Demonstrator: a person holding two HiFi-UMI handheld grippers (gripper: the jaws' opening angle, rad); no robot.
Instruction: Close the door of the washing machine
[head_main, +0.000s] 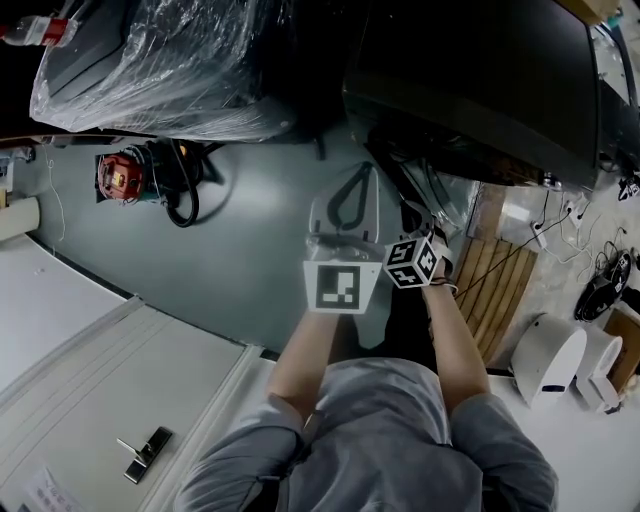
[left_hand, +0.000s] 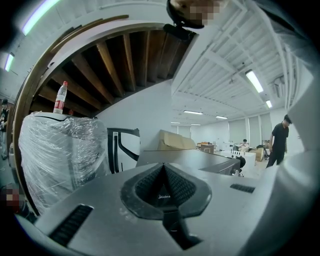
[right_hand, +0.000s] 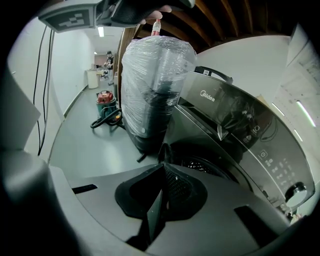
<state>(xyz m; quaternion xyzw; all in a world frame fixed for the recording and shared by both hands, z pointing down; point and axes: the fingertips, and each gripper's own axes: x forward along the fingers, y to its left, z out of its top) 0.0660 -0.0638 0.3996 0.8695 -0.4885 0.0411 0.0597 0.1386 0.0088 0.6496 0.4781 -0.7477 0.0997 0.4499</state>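
As the left gripper (left_hand: 164, 172) and right gripper (right_hand: 162, 170) both hold jaws together on nothing, push the apparently raised door (right_hand: 216, 107) ahead of the right one down gently.

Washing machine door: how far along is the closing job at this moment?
Done: nothing yet; the right gripper view shows the drum uncovered, so the door stands open. In hand: nothing; the left gripper and the right gripper are both shut and empty. Left: reach the door and lower it over the drum.
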